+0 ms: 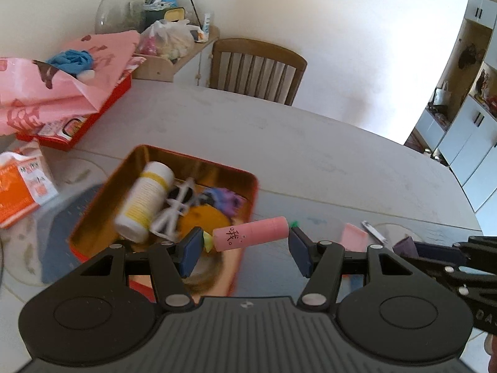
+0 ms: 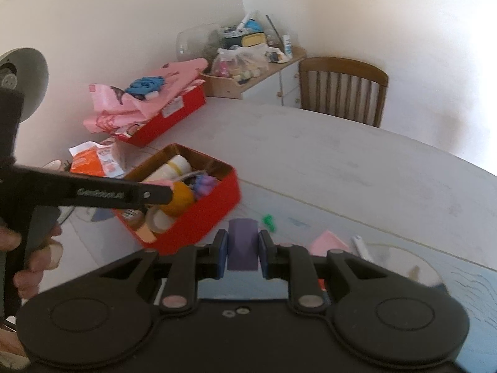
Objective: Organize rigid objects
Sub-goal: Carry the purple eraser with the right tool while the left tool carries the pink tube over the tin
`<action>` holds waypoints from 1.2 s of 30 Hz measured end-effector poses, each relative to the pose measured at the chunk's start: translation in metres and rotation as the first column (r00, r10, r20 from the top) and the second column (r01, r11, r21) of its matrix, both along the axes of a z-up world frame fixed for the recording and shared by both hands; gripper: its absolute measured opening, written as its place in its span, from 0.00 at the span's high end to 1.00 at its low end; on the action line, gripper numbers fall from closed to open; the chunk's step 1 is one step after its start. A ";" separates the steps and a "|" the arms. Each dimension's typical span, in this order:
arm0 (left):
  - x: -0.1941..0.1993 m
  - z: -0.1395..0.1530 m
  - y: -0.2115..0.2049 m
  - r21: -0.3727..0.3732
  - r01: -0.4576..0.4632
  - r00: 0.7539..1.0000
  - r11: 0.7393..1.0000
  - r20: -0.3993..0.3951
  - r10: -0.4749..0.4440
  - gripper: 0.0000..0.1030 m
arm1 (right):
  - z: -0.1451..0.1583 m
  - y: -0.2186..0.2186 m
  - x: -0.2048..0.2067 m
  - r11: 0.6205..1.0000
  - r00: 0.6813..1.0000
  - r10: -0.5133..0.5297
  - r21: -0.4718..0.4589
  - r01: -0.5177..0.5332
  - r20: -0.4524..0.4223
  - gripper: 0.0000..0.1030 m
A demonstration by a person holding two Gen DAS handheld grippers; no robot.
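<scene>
A red tin (image 1: 248,186) with a gold inside holds a white bottle with yellow bands (image 1: 144,200), white glasses (image 1: 175,208), an orange thing and a purple thing. My left gripper (image 1: 245,247) is open over the tin's near right corner. A pink tube with black characters (image 1: 251,233) lies between its pads, apparently loose and touching neither. My right gripper (image 2: 243,253) is shut on a purple block (image 2: 243,245), right of the tin (image 2: 198,220). The left gripper's arm (image 2: 93,194) crosses the right wrist view.
A red box with pink paper and blue cloth (image 1: 71,93) stands at the back left, an orange packet (image 1: 21,186) in front of it. A pink card (image 2: 329,242), a green bit (image 2: 268,222) and a small white tube (image 2: 362,247) lie on the table. A wooden chair (image 1: 257,68) stands behind.
</scene>
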State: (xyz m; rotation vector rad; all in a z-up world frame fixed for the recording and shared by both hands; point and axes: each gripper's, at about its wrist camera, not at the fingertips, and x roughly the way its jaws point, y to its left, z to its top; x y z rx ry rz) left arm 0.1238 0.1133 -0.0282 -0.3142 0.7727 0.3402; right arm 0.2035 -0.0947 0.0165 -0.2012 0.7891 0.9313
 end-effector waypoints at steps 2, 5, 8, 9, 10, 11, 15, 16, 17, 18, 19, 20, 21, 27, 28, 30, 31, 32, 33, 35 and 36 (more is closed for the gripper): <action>0.000 -0.001 0.014 -0.011 0.007 1.000 1.000 -0.006 -0.007 0.42 | 0.001 0.014 -0.005 1.000 1.000 0.012 0.000 -0.012 0.006 0.81; 0.002 -0.001 0.036 -0.002 0.002 1.000 1.000 -0.018 -0.002 0.42 | 0.001 0.033 -0.012 1.000 1.000 0.029 -0.004 -0.029 0.001 0.81; 0.005 -0.003 0.055 -0.003 0.005 1.000 1.000 -0.014 -0.005 0.42 | -0.002 0.053 -0.019 0.999 0.999 0.047 -0.013 -0.047 -0.012 0.81; 0.005 -0.003 0.060 -0.001 0.008 1.000 1.000 -0.013 -0.008 0.42 | -0.003 0.060 -0.022 0.998 0.998 0.056 -0.017 -0.056 -0.012 0.81; 0.006 -0.004 0.066 0.001 0.014 1.000 1.000 -0.013 -0.014 0.42 | -0.004 0.069 -0.026 0.998 0.998 0.066 -0.022 -0.066 -0.009 0.81; 0.008 -0.004 0.070 0.001 0.020 1.000 1.000 -0.011 -0.020 0.42 | -0.005 0.077 -0.028 0.997 0.997 0.073 -0.024 -0.073 -0.008 0.81; 0.017 -0.008 0.087 -0.005 0.036 0.999 0.999 -0.015 -0.036 0.42 | -0.011 0.105 -0.033 0.995 0.995 0.096 -0.015 -0.097 -0.031 0.81; 0.020 -0.010 0.092 -0.009 0.039 0.999 0.999 -0.017 -0.039 0.42 | -0.013 0.111 -0.033 0.995 0.994 0.100 -0.007 -0.101 -0.045 0.81; 0.022 -0.011 0.095 -0.011 0.041 0.999 0.999 -0.017 -0.041 0.42 | -0.016 0.117 -0.033 0.995 0.994 0.097 -0.007 -0.098 -0.054 0.81; 0.025 -0.012 0.099 -0.015 0.046 0.999 0.999 -0.019 -0.046 0.42 | -0.019 0.124 -0.032 0.996 0.994 0.090 -0.006 -0.091 -0.060 0.81; 0.026 -0.013 0.102 -0.014 0.048 0.999 0.999 -0.020 -0.048 0.42 | -0.021 0.128 -0.031 0.996 0.994 0.087 -0.002 -0.087 -0.066 0.81; 0.029 -0.015 0.105 -0.012 0.049 0.999 0.999 -0.023 -0.050 0.42 | -0.024 0.135 -0.030 0.997 0.994 0.083 0.001 -0.083 -0.075 0.81; 0.032 -0.016 0.107 -0.013 0.053 0.998 0.999 -0.023 -0.053 0.42 | -0.026 0.139 -0.030 0.997 0.994 0.080 -0.001 -0.080 -0.079 0.81; 0.049 -0.026 0.121 -0.023 0.082 0.996 0.996 -0.033 -0.082 0.42 | -0.043 0.170 -0.035 0.992 0.991 0.111 -0.053 -0.116 -0.080 0.81; 0.052 -0.029 0.122 -0.024 0.090 0.995 0.996 -0.039 -0.091 0.42 | -0.046 0.175 -0.036 0.991 0.991 0.113 -0.067 -0.118 -0.072 0.81; 0.058 -0.034 0.123 -0.024 0.105 0.993 0.994 -0.050 -0.106 0.42 | -0.052 0.182 -0.035 0.989 0.991 0.112 -0.087 -0.118 -0.068 0.81; 0.061 -0.037 0.123 -0.022 0.108 0.992 0.994 -0.056 -0.110 0.42 | -0.055 0.184 -0.034 0.989 0.992 0.108 -0.095 -0.115 -0.071 0.81; 0.063 -0.040 0.123 -0.020 0.111 0.992 0.994 -0.063 -0.112 0.42 | -0.058 0.187 -0.033 0.988 0.992 0.107 -0.106 -0.114 -0.073 0.81; 0.066 -0.043 0.123 -0.020 0.114 0.991 0.993 -0.069 -0.115 0.42 | -0.060 0.188 -0.032 0.987 0.992 0.107 -0.115 -0.115 -0.071 0.81; 0.070 -0.048 0.124 -0.024 0.122 0.989 0.992 -0.075 -0.124 0.42 | -0.064 0.191 -0.031 0.985 0.991 0.111 -0.121 -0.119 -0.074 0.81; 0.073 -0.050 0.124 -0.023 0.126 0.989 0.992 -0.080 -0.127 0.42 | -0.064 0.193 -0.030 0.985 0.990 0.116 -0.120 -0.125 -0.074 0.81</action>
